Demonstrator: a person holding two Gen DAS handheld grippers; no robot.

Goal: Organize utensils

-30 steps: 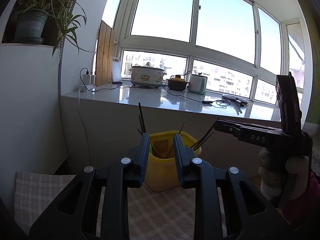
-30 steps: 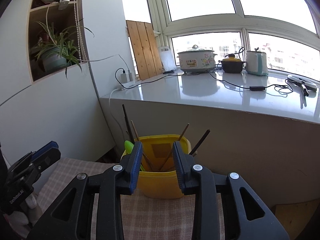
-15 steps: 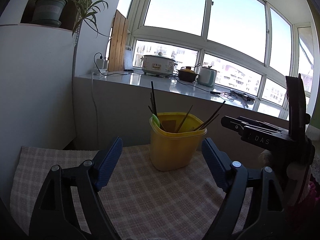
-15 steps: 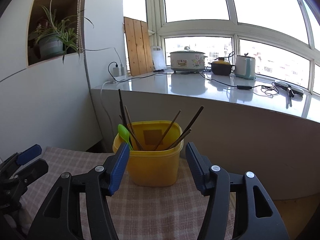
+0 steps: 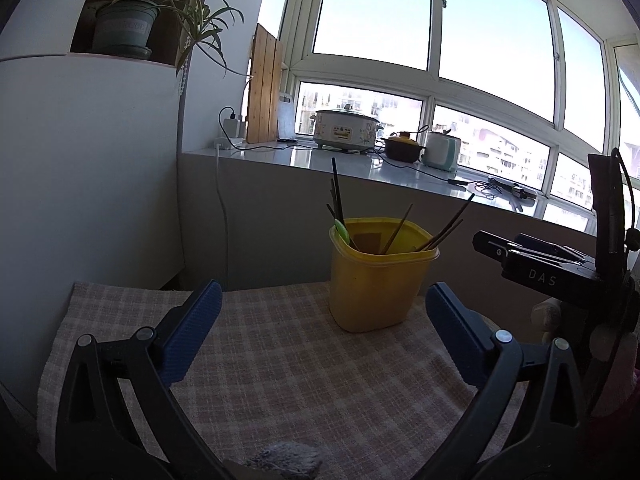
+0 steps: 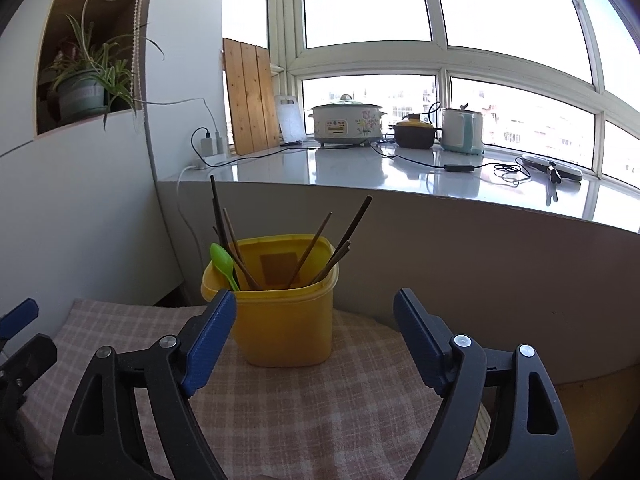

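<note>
A yellow plastic container (image 5: 376, 292) stands on a checked cloth (image 5: 300, 380) against a low wall. Several dark chopsticks (image 5: 444, 224) and a green spoon (image 5: 342, 230) stick up out of it. My left gripper (image 5: 322, 296) hovers over the cloth short of the container, its jaws opening wide with nothing between them. In the right wrist view the same container (image 6: 284, 320), chopsticks (image 6: 316, 248) and spoon (image 6: 222, 260) sit just beyond my right gripper (image 6: 316, 300). Its jaws are also opening, and no pad touches anything.
A white sill (image 6: 400, 176) behind the wall carries a cooker (image 6: 346, 124), a brown pot (image 6: 414, 134), a kettle (image 6: 462, 130) and cables. A potted plant (image 5: 124, 28) sits in a niche at the upper left. A grey fuzzy object (image 5: 284, 460) lies at the cloth's near edge.
Both grippers went from nearly shut to wide open. Both drew back from the yellow container and sank a little, so more of the cloth shows.
</note>
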